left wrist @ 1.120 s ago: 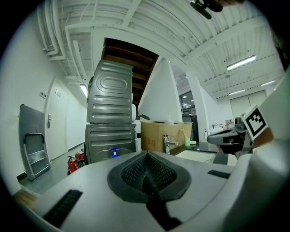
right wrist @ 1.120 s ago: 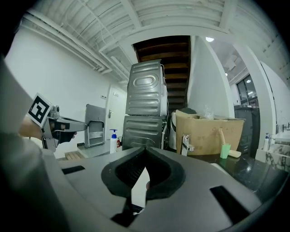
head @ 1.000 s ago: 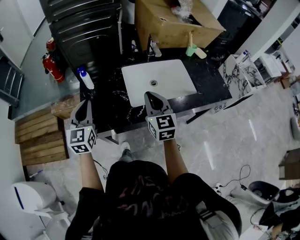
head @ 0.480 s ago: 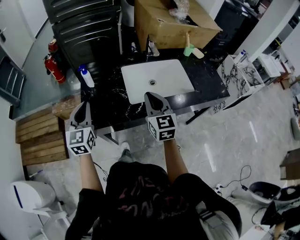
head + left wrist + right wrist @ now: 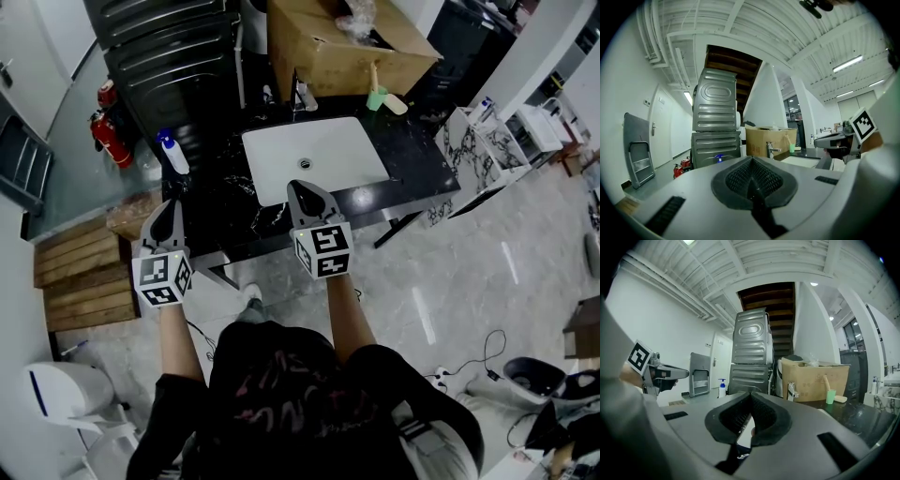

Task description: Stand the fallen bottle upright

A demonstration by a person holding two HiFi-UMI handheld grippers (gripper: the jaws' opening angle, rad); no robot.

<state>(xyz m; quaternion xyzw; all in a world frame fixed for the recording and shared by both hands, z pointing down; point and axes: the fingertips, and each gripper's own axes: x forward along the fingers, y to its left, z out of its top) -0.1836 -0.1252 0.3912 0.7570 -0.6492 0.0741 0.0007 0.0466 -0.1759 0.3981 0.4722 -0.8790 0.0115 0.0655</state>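
Holding the left gripper (image 5: 170, 206) and right gripper (image 5: 301, 190) at the counter's (image 5: 417, 169) near edge, jaws together on nothing, you should avoid nudging the pump bottle (image 5: 172, 155), which stands upright at far left.

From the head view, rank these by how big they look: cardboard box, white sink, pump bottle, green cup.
1. Cardboard box and white sink: about alike, and the box runs off the top edge, so unranked.
2. Pump bottle.
3. Green cup, smallest.
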